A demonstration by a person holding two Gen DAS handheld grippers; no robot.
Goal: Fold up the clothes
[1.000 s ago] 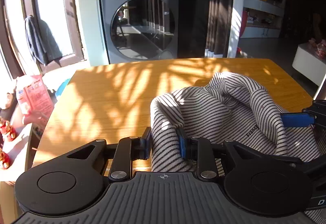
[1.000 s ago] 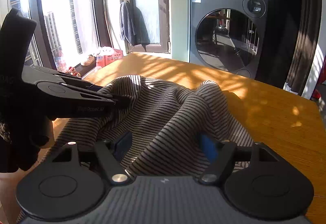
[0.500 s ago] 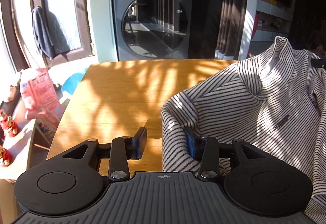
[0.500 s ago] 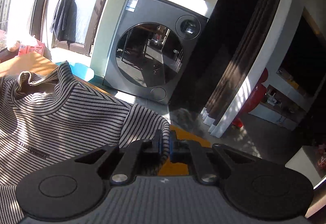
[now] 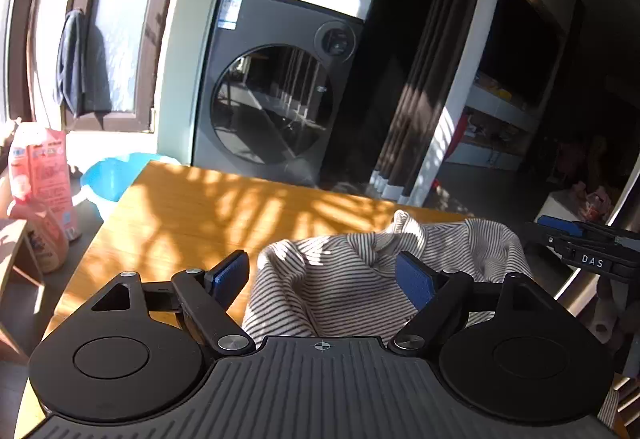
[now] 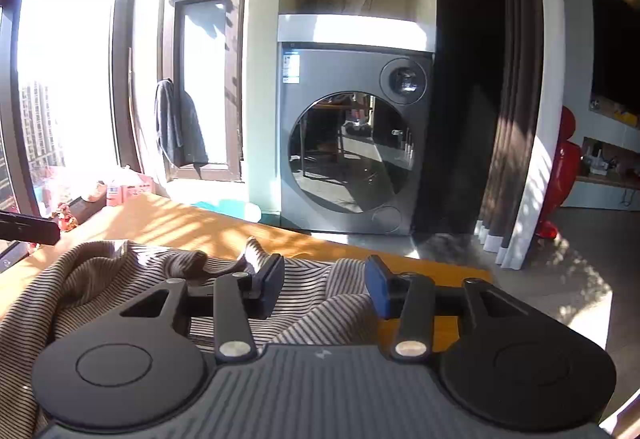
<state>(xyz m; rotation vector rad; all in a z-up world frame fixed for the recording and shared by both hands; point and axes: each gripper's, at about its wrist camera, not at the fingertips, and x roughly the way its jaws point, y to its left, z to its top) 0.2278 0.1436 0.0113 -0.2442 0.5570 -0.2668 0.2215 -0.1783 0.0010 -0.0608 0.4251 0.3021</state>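
**Striped garment released on worktop, both sets of fingers parted**

A blue basin [image 5: 108, 179] stands on the floor beyond the worktop's [image 5: 192, 207] far left corner; its contents cannot be made out. The striped top [image 5: 340, 279] lies crumpled on the wooden worktop near the right edge, white with thin dark stripes, bunched into raised folds, collar [image 5: 400, 227] standing up at the far side. Its long axis cannot be judged from this heap. The left gripper [image 5: 322, 271] has just been opening; cloth lies between its fingers, unpressed. The right gripper [image 6: 326, 281] has likewise just been opening, fabric beneath it, not clamped.
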